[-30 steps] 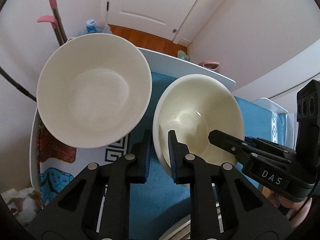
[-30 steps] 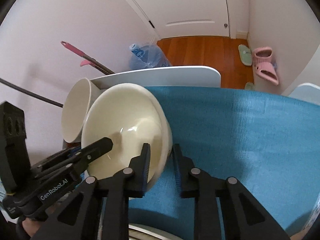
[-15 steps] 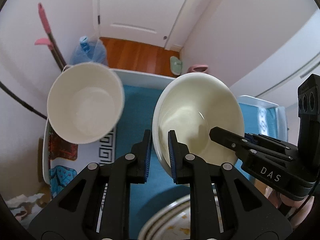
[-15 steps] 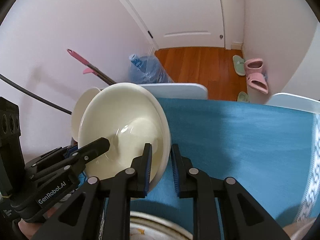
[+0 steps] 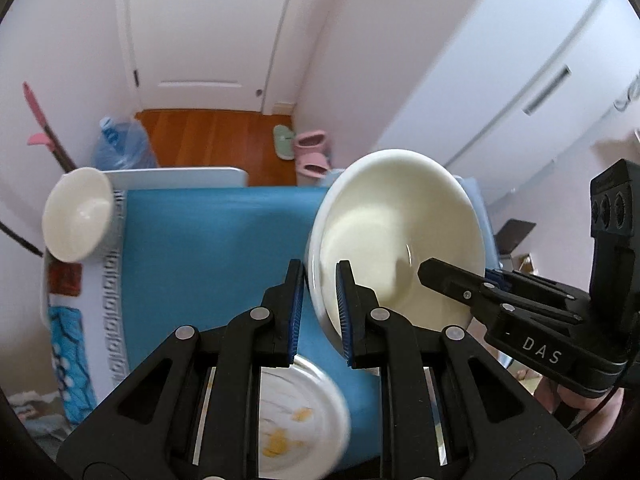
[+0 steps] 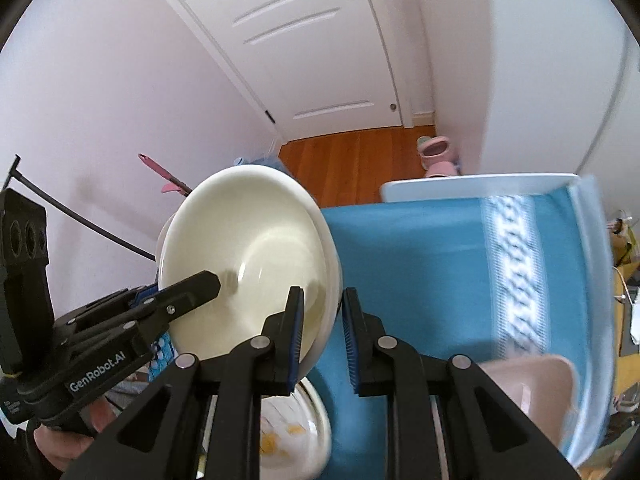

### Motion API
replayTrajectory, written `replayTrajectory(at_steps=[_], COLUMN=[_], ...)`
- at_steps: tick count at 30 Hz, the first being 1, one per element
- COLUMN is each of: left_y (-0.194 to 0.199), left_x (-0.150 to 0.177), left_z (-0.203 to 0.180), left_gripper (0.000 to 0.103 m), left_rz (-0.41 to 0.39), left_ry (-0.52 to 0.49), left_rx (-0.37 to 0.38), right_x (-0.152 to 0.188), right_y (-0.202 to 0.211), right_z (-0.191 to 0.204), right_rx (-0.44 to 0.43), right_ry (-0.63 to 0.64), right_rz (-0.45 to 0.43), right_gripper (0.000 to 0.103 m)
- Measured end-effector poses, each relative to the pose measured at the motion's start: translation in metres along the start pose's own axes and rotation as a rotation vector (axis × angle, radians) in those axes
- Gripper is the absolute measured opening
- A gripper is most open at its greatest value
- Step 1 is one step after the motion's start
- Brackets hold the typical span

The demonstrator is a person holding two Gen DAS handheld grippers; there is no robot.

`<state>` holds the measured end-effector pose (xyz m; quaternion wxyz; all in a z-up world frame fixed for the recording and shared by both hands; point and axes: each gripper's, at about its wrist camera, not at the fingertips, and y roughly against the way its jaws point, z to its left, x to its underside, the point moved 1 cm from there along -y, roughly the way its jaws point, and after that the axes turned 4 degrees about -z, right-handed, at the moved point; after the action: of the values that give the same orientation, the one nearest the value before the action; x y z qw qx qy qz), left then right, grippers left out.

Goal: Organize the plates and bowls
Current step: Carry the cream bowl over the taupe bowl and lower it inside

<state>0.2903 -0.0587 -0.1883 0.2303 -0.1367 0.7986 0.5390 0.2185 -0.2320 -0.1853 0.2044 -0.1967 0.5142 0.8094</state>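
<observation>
I now have the cream bowl [image 5: 400, 232] lifted much higher above the blue cloth [image 5: 208, 248] than a second ago. The white bowl [image 5: 76, 216] shrinks away to the far left. A plate [image 5: 296, 420] with yellow crumbs comes into view below, and a pink tub [image 6: 528, 388] appears near right.

A: Where did each wrist view look from?
B: Both sat close behind the fingers, facing down toward the door [image 5: 208, 40]. Both shared the bowl [image 5: 400, 232], table [image 6: 420, 272] and plate [image 5: 304, 420].
</observation>
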Motion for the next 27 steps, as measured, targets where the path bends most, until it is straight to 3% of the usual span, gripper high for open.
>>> replayTrajectory(at_steps=[10, 18, 27], left_y=[-0.032, -0.078, -0.113], left_x=[0.066, 0.108, 0.13], left_z=[-0.102, -0.129, -0.141], left_gripper=[0.014, 0.014, 0.014], left_rz=[0.101, 0.191, 0.26], left_ry=[-0.021, -0.032, -0.073], left_rx=[0.014, -0.032, -0.094], right_x=[0.054, 0.09, 0.108], right_y=[0.054, 0.041, 0.013], right_z=[-0.094, -0.147, -0.165], right_rx=[0.039, 0.057, 0.076], right_ry=[-0.034, -0.057, -0.038], right_rz=[0.03, 0.104, 0.175], right_gripper=[0.018, 0.018, 0.018])
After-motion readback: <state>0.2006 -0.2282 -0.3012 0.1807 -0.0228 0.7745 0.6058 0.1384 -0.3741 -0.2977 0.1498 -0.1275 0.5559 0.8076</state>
